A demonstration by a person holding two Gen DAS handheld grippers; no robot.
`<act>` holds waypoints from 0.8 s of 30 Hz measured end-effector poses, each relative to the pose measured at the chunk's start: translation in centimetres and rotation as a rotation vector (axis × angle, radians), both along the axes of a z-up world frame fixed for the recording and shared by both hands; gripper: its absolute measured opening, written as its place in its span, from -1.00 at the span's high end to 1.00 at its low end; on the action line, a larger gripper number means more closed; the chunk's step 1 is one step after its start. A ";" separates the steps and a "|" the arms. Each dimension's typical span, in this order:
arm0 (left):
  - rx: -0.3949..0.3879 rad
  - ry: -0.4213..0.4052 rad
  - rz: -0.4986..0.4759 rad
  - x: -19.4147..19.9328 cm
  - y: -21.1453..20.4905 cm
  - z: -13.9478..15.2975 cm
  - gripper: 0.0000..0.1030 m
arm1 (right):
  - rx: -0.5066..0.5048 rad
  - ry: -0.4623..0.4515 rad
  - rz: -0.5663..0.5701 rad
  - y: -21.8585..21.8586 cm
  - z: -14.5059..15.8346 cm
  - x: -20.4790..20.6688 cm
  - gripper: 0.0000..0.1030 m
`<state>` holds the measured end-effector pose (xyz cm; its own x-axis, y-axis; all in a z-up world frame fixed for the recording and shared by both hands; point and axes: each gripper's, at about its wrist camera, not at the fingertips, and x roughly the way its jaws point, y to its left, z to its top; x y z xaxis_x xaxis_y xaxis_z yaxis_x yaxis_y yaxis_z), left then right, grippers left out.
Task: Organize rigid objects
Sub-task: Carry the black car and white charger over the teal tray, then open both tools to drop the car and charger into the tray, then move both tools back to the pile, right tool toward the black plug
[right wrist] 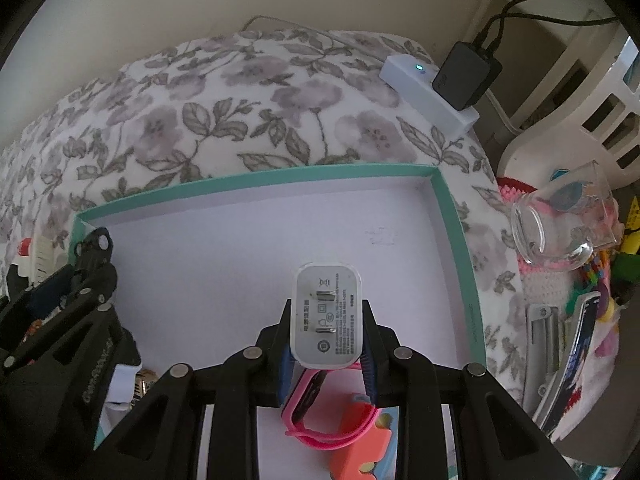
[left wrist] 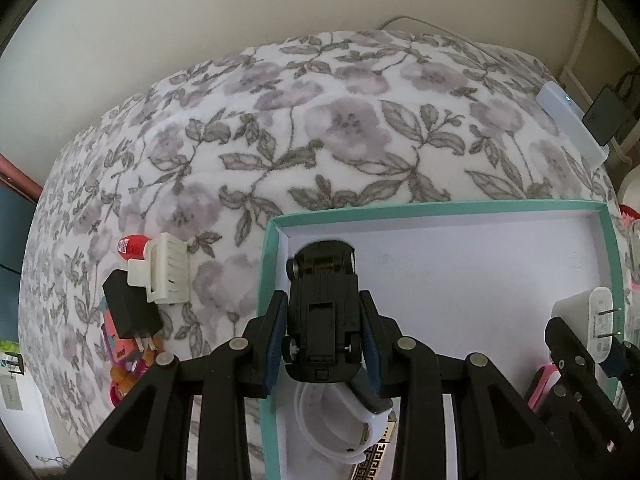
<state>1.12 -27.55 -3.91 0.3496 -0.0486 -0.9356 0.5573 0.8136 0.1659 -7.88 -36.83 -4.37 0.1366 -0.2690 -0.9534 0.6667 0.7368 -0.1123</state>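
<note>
One teal box (left wrist: 440, 206) – one toy car (left wrist: 322, 312) and one white plug (right wrist: 326, 316) above its floor, one white watch (left wrist: 340, 428) and one pink watch (right wrist: 316, 408) inside. Outside it – one black plug (left wrist: 130, 308), one white brush (left wrist: 166, 268), one power strip (right wrist: 424, 94).

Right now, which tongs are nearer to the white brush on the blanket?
Left. The left tongs, shut on the toy car, are beside the white brush; the right tongs are farther across the box.
</note>
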 end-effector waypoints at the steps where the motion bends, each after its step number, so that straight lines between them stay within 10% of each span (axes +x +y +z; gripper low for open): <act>1: -0.001 0.002 -0.002 0.0 0.0 0.0 0.30 | -0.001 0.003 -0.001 0.0 0.0 0.0 0.43; 24: -0.010 -0.084 0.050 1.3 1.7 4.0 -0.68 | -0.185 0.009 -0.011 0.3 4.9 0.9 -0.50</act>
